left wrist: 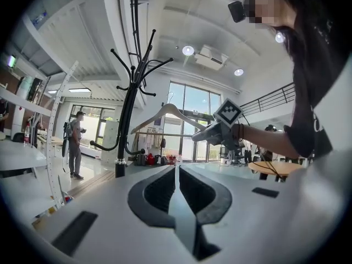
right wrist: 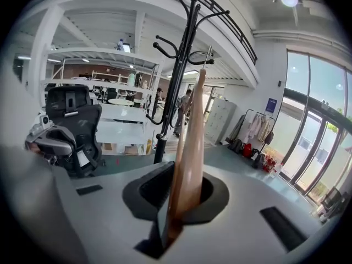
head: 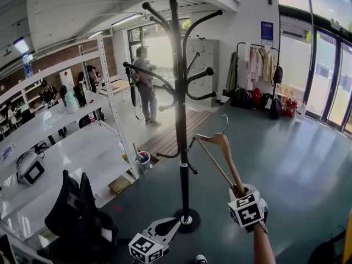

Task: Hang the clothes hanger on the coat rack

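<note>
Floor (head: 286, 164): smooth grey-green, glossy with daylight.
Windows (head: 324, 70): tall, dark-framed, along the right wall; bright.
Shelving (head: 60, 131): white tiered rack, left side.
Chair (head: 77, 210): black office type, beside the rack's near end.
Far end: grey lockers (head: 204, 65); garment rail (head: 258, 65) with pale clothes.
Ceiling: white; strip light (head: 127, 19) on.
Person (head: 144, 84): standing near the lockers.

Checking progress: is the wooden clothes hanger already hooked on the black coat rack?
No, the wooden clothes hanger sits in the right gripper, its hook clear of the black coat rack.
</note>
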